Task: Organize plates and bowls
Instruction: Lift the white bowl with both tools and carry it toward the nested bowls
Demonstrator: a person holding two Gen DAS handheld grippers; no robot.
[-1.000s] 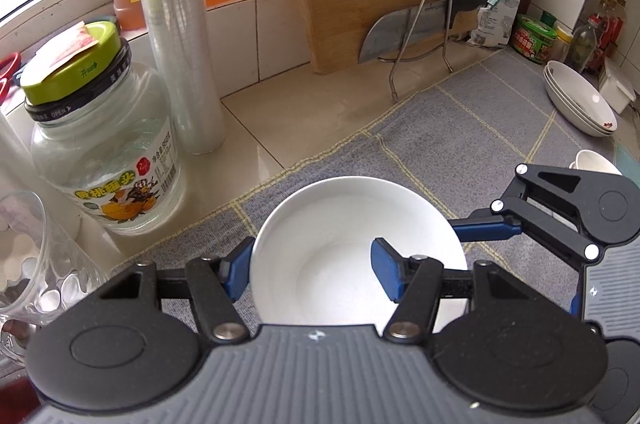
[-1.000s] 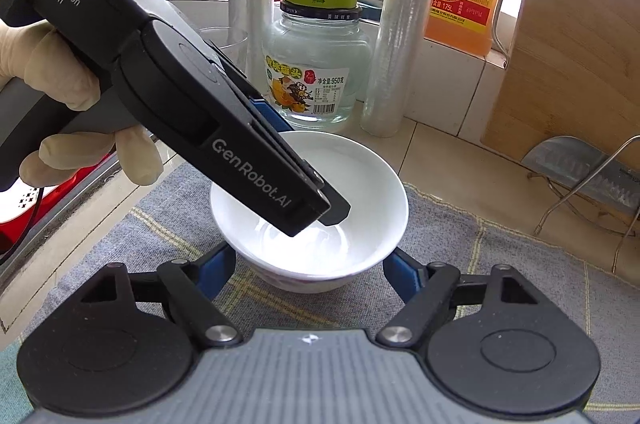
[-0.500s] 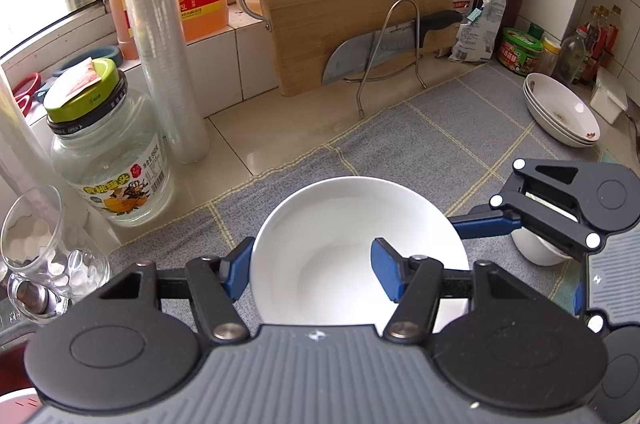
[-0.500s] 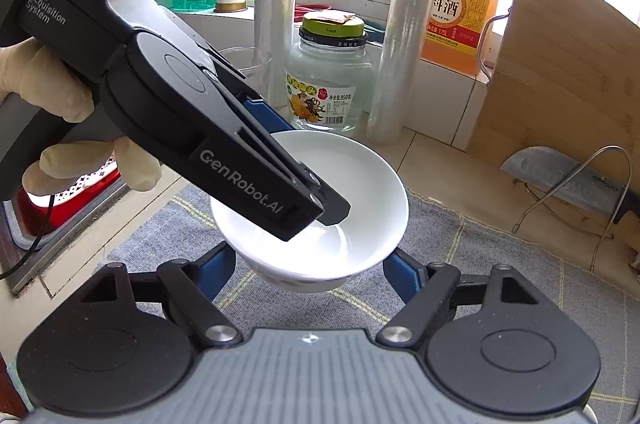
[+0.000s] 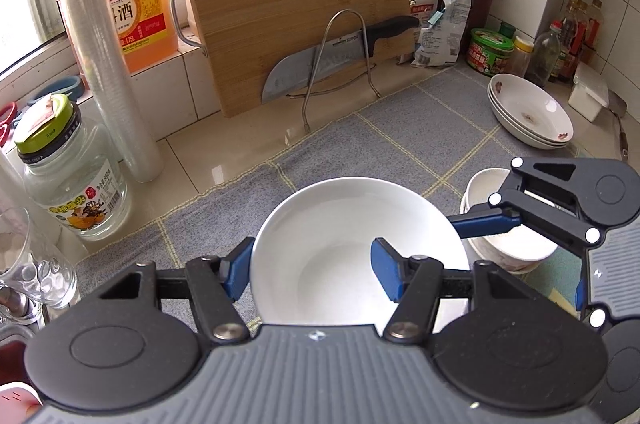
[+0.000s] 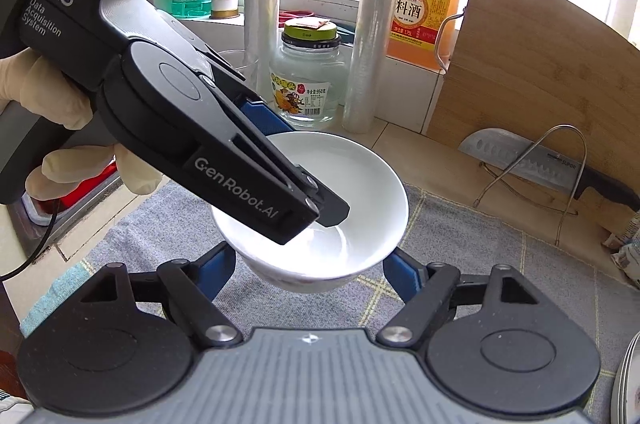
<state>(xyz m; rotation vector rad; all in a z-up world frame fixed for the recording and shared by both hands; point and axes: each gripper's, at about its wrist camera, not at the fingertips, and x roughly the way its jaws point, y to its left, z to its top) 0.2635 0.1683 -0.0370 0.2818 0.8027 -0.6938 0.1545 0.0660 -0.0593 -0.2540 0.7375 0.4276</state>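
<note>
Kitchen desk (image 5: 248, 143) under a grey mat: the left hand-held gripper (image 5: 310, 270) pinches the white bowl's (image 5: 340, 224) wall, the right hand-held gripper (image 6: 308, 264) clamps its base, carrying it aloft. Next, likely nest it onto the stacked bowls (image 5: 480, 191) nearby.

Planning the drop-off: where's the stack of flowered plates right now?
In the left wrist view, the flowered plates sit far right on the grey mat, in front of the condiment bottles and beyond the small bowl stack.
</note>
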